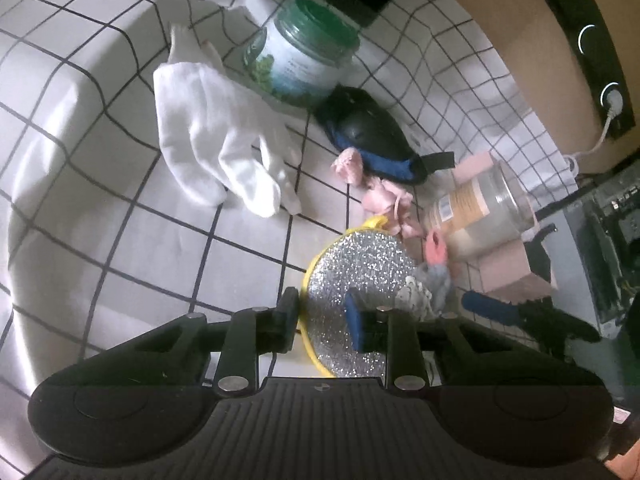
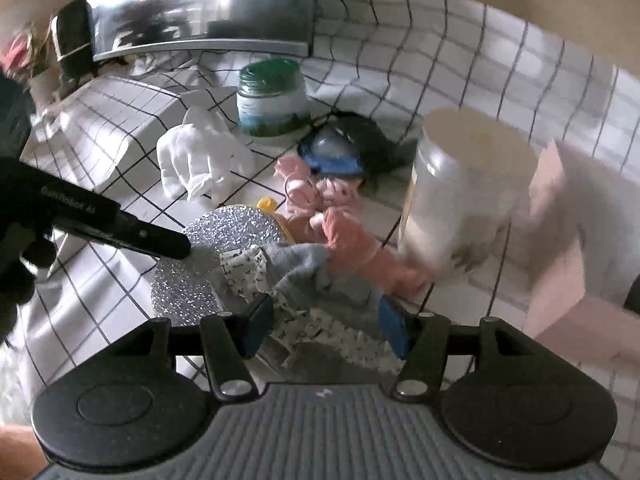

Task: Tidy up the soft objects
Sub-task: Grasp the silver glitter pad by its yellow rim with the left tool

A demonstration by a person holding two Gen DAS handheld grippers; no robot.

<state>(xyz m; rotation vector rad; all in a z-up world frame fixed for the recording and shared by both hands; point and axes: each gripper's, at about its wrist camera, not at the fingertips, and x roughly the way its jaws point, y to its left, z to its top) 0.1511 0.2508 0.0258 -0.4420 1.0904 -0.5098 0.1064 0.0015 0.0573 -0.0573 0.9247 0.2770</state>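
A silver glitter scrub pad with a yellow rim lies on the checked cloth; it also shows in the right wrist view. My left gripper is open, its jaws on either side of the pad's near edge. My right gripper is open over a grey and patterned cloth, which also shows in the left wrist view. A salmon sock and pink socks lie beyond it. A white glove lies to the left, also in the right wrist view. A black and blue pad lies behind.
A green-lidded jar stands at the back. A clear jar with a tan label lies by a pink box; in the right wrist view the jar is close on the right. A raised covered block is at left.
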